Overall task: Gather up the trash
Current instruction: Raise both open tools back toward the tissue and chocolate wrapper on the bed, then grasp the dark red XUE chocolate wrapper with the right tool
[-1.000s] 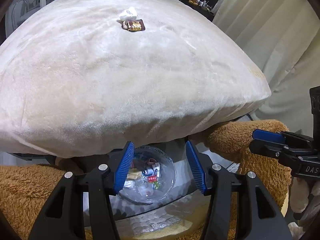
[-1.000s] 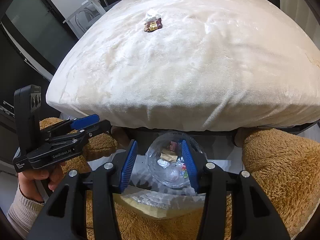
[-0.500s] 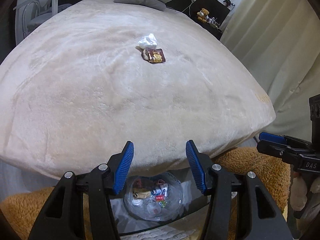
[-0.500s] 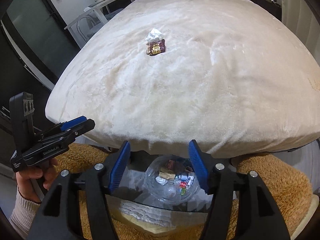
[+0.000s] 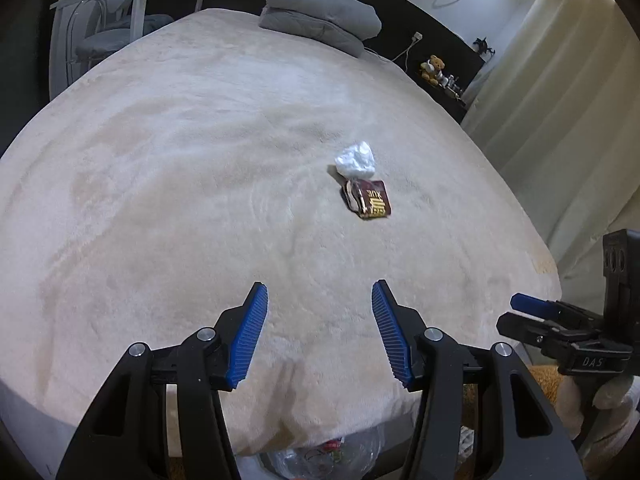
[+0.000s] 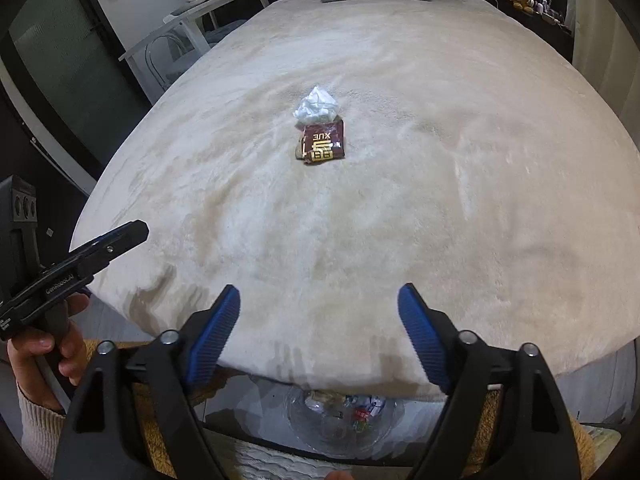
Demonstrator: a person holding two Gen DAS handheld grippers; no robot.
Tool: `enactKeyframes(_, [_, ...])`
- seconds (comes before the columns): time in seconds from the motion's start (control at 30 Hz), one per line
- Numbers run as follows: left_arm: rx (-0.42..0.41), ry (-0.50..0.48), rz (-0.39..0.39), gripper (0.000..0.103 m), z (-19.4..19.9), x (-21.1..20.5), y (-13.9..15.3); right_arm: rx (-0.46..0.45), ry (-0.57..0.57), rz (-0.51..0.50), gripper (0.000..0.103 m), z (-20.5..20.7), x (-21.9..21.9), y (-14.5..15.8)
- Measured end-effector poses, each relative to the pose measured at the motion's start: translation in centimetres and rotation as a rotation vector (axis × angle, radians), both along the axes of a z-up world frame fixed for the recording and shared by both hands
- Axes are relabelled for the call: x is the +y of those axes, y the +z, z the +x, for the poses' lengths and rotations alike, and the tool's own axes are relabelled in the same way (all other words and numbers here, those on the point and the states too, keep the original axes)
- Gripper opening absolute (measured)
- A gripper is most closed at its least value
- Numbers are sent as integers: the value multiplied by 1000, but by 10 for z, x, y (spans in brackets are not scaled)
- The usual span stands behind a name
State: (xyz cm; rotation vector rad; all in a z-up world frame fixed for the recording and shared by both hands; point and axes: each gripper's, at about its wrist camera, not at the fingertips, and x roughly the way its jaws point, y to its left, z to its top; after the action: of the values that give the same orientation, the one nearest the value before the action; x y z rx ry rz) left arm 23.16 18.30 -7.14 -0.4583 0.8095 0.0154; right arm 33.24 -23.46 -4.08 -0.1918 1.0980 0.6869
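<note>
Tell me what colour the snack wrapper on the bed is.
Dark brown with gold lettering; the snack wrapper shows best in the right wrist view.

We see a cream plush bedspread (image 6: pixel 400 208), a crumpled white tissue (image 6: pixel 316 106), a dark maroon wrapper (image 6: pixel 323 145) with gold lettering, black grippers with ribbed blue pads (image 6: pixel 212 336), a grey folded pillow (image 5: pixel 320 20), what may be a clear bowl (image 6: pixel 340 420) of mixed-colour scraps.

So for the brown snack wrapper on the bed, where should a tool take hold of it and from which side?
The brown wrapper lies flat on the blanket, so come down from above and pinch its crumpled left edge, which stands up a little. Keep to the near half: the white tissue wad touches its far edge. The right tool is open wide, nothing between its pads, and faces it squarely.
</note>
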Motion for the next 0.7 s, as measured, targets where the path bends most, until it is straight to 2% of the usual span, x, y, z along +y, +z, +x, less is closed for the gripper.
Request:
enactKeyframes(0.07, [-14,26,14,55,9,11,3,-6,11,-6,93,10,15,-3])
enactKeyframes(0.17, [-26,43,13,66,21,27,5,-10,11,-15,93,26,33,-8])
enactKeyframes(0.3, [-34,54,26,69,39,45,7,-16,11,-27,93,48,55,-14])
enactKeyframes(0.37, [-34,48,34,83,51,53,6,-20,13,-31,93,58,65,-17])
enactKeyframes(0.5, [-50,51,43,95,69,65,1,-31,10,-49,93,77,81,-25])
enactKeyframes(0.7, [-52,52,80,97,92,76,-9,-43,-1,-69,93,100,102,-42])
